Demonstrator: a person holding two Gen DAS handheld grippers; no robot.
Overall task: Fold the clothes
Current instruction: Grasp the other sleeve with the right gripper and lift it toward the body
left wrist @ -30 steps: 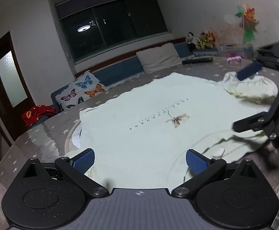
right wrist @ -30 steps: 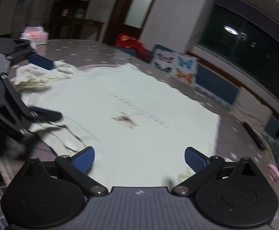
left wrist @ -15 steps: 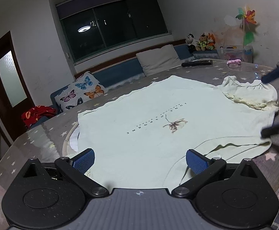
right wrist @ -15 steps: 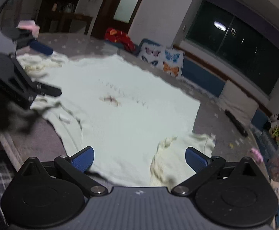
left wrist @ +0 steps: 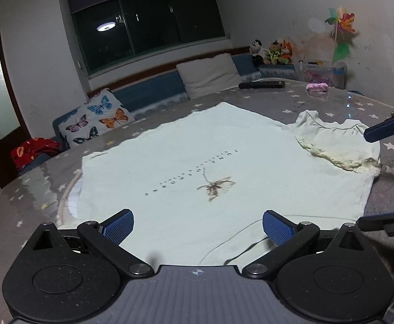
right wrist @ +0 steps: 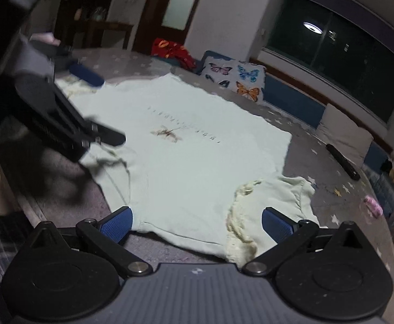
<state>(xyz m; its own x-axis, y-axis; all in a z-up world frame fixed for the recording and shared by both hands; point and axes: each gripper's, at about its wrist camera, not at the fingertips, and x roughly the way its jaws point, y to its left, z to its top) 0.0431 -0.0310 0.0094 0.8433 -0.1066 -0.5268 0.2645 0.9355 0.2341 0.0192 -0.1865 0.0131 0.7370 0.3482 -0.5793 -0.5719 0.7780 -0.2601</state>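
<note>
Across the star-print bench (left wrist: 299, 105) I'm holding both wide-open, empty claws, left claw (left wrist: 198, 228) and right claw (right wrist: 197, 225), over the flattened shirt (left wrist: 186, 162), probably about to grip its near-edge sleeve (right wrist: 267, 202).

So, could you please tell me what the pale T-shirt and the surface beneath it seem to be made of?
The pale cream T-shirt with a dragonfly print looks like soft matte knit cotton: it drapes limply and wrinkles at its hem. The grey star-patterned table surface appears glossy, perhaps glass or clear plastic over cloth, since it mirrors light.
</note>
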